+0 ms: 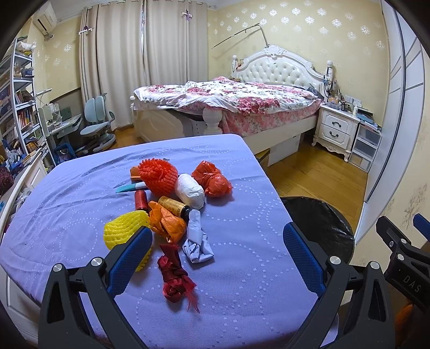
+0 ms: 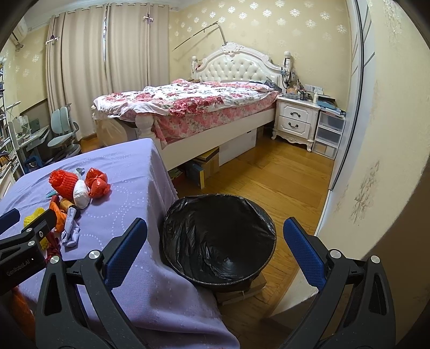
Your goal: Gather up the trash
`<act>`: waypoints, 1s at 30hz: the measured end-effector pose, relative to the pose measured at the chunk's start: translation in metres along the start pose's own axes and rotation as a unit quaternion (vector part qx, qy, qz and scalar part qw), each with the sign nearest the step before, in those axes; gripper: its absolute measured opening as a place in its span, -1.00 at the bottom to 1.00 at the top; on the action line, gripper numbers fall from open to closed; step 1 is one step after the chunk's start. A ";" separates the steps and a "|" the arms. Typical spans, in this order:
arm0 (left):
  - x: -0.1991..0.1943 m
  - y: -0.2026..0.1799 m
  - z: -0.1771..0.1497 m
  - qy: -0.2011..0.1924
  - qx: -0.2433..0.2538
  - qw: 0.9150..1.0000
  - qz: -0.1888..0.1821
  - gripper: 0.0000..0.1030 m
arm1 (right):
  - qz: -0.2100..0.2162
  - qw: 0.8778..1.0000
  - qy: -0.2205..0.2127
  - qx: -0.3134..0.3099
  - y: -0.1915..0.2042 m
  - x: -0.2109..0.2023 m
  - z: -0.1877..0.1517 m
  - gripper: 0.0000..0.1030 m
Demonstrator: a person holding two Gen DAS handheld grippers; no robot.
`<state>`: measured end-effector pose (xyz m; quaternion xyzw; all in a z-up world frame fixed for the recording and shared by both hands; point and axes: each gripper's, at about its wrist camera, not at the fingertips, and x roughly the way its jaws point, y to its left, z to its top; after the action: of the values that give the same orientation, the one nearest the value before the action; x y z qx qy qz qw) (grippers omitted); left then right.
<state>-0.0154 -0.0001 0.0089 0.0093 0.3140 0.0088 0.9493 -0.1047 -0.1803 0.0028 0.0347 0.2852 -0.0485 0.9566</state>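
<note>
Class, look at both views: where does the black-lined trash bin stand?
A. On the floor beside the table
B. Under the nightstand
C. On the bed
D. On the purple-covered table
A: the trash bin stands on the wooden floor right beside the purple-covered table, while the trash pile lies on the tabletop.

Bedroom in a private home. Landmark: a double bed [image 2: 188, 107] with white tufted headboard [image 2: 239, 67] and rumpled floral bedding. Beside its head stood a white two-drawer nightstand [image 2: 295, 120], cluttered on top, with clear plastic drawers [image 2: 329, 134] next to that. Beyond the bed's far side hung full-length beige curtains [image 1: 142, 53]; further that way were a child's desk chair [image 1: 96, 120], bookshelves [image 1: 21, 107] and a wall air conditioner [image 1: 44, 20]. Patterned wallpaper [image 2: 268, 16] rose behind the headboard; wood flooring [image 2: 268, 174] ran from the bed's foot.
</note>
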 end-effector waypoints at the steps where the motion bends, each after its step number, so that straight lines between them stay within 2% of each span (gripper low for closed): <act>1: 0.000 0.000 0.000 0.000 0.000 1.000 0.000 0.88 | 0.000 1.000 0.000 0.000 0.000 0.000 0.000 0.92; 30: 0.001 -0.001 -0.001 0.001 0.000 1.000 0.001 0.88 | -0.003 1.000 0.004 0.003 -0.012 0.001 0.002 0.92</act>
<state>-0.0153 -0.0010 0.0080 0.0099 0.3146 0.0099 0.9491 -0.1041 -0.1927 0.0033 0.0366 0.2889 -0.0517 0.9553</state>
